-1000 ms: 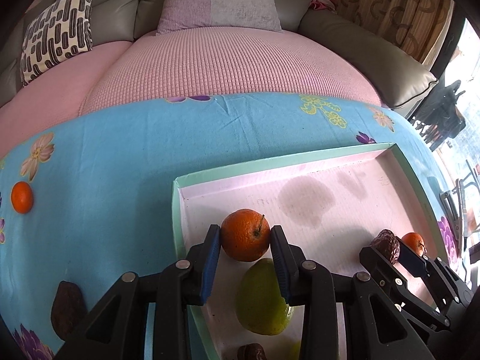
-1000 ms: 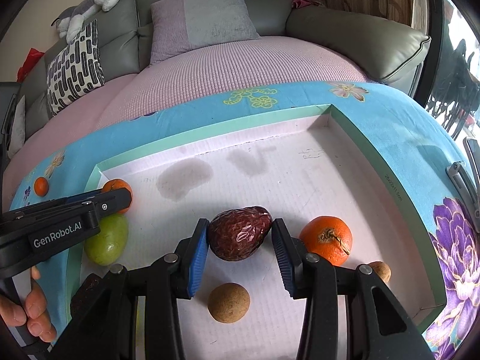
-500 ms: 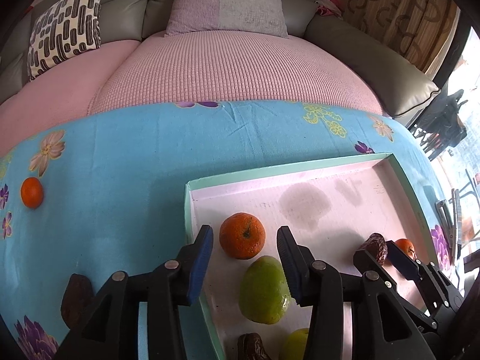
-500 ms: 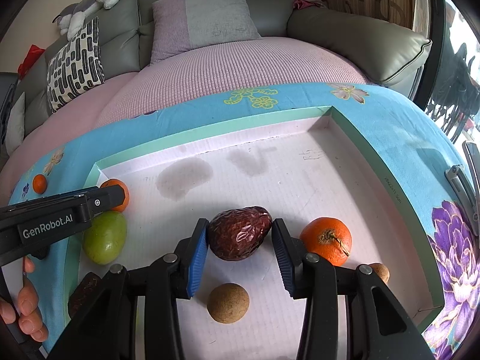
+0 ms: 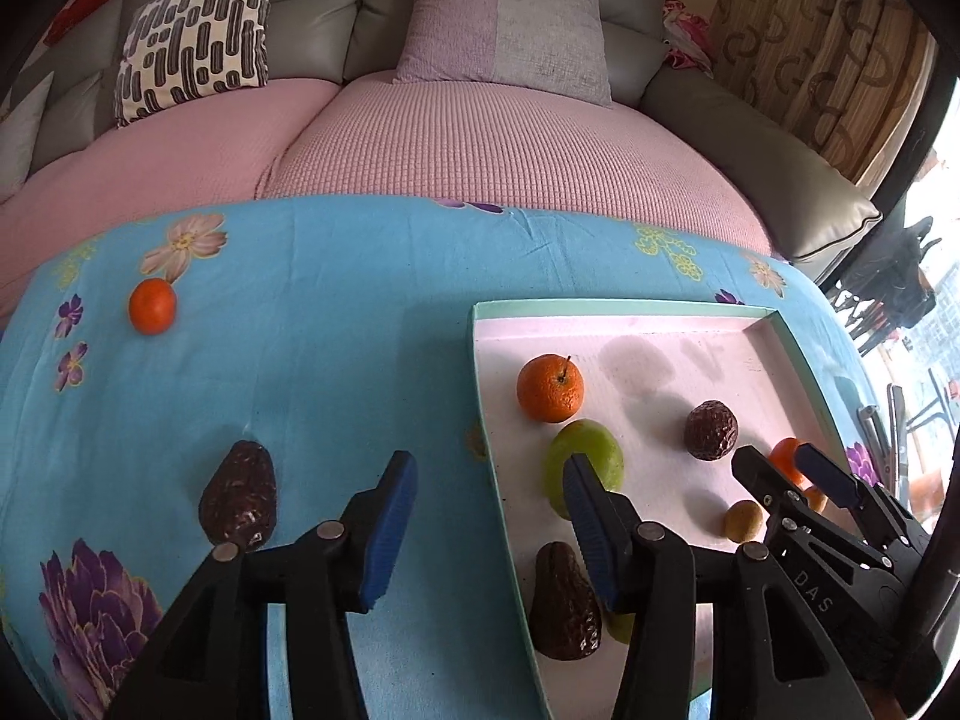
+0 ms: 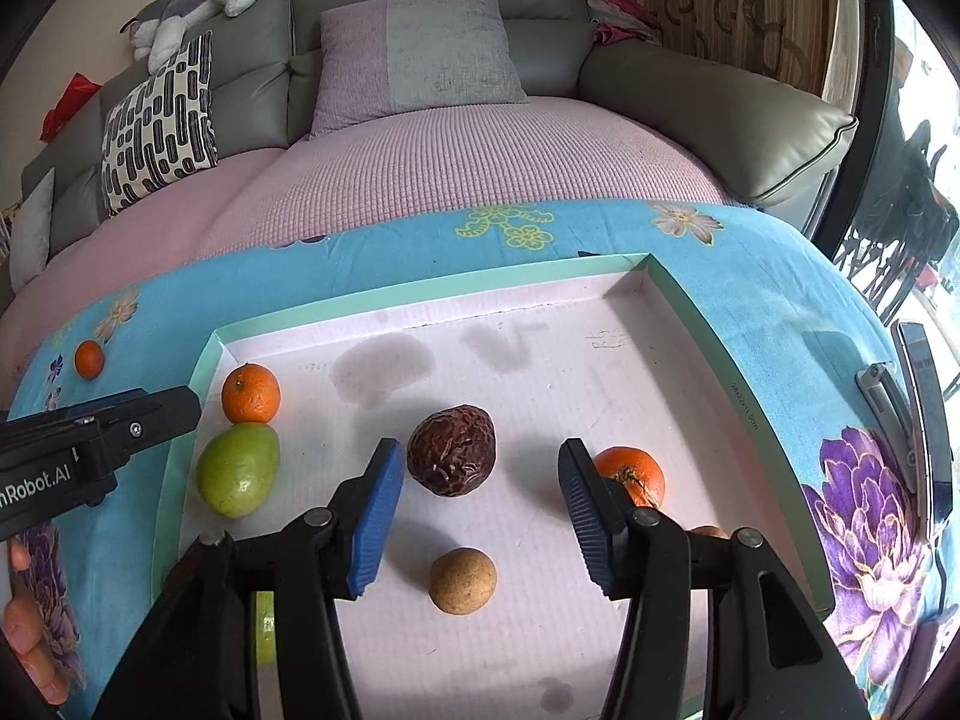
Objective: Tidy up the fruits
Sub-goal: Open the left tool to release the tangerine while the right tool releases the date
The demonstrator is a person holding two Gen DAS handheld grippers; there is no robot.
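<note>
A green-rimmed white tray (image 5: 624, 307) (image 6: 432, 294) lies on the blue flowered cloth. In it are an orange (image 5: 550, 388) (image 6: 250, 393), a green pear (image 5: 585, 462) (image 6: 239, 468), a dark wrinkled fruit (image 5: 711, 429) (image 6: 451, 451), a second orange (image 6: 630, 474), a tan ball (image 6: 462, 580) and a dark avocado (image 5: 564, 600). My left gripper (image 5: 489, 534) is open and empty over the tray's left rim. My right gripper (image 6: 477, 516) is open, with the wrinkled fruit lying free just beyond its tips. Outside the tray lie a small orange (image 5: 152, 313) (image 6: 89, 358) and another dark avocado (image 5: 239, 495).
A pink-covered sofa (image 5: 480, 138) with cushions stands behind the table. A metal clip (image 6: 888, 402) lies on the cloth right of the tray. A hand (image 6: 27, 630) holds the left gripper at the lower left of the right wrist view.
My left gripper let go of the orange, opened wide and drew back to the left over the tray rim. My right gripper opened and released the wrinkled fruit onto the tray.
</note>
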